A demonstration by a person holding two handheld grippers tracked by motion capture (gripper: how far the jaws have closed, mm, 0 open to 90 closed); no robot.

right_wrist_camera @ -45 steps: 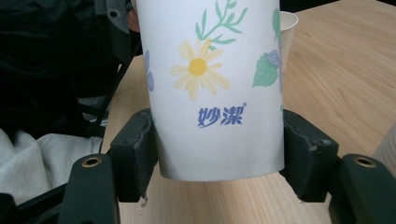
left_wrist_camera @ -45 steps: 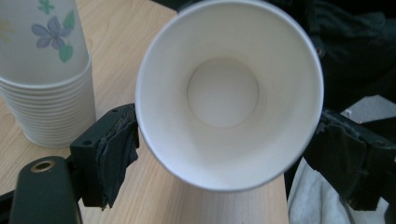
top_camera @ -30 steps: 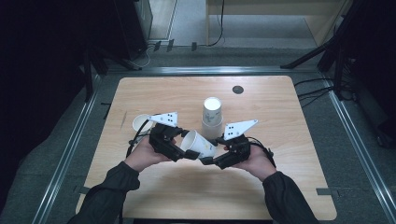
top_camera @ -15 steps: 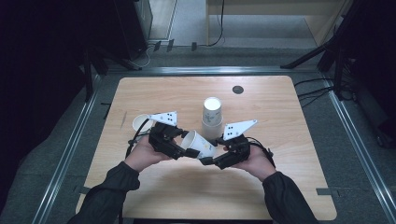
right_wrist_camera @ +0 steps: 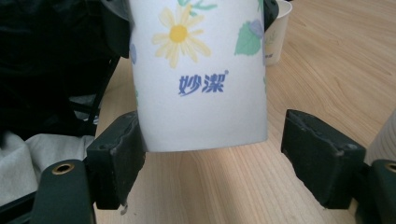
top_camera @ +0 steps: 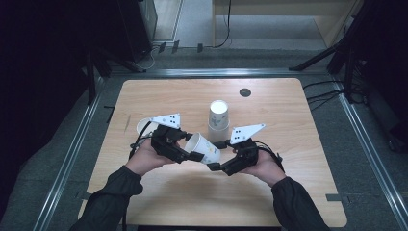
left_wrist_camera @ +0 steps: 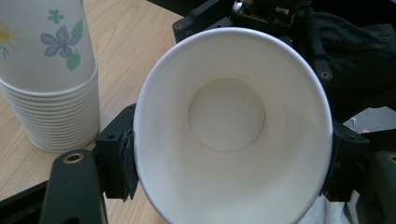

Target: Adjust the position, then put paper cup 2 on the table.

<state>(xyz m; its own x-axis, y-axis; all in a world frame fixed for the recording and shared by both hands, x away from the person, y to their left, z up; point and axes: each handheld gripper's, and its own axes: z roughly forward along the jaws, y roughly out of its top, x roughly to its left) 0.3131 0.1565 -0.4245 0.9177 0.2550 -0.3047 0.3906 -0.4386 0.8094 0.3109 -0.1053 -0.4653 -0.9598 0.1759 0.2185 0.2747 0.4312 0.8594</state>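
The wooden surface [top_camera: 298, 159] carries a stack of paper cups [top_camera: 218, 117] standing upside down at frame centre and a lone cup [top_camera: 143, 126] at middle left, probably set there once peeled off. Just below the stack, the left claw [top_camera: 192, 155] pinches a single flowered cup [top_camera: 204, 147] by its rim, tilted on its side above the surface with its mouth toward that claw. The right claw [top_camera: 217, 155] is spread around the cup's base, one pad touching, seemingly ready to take it.
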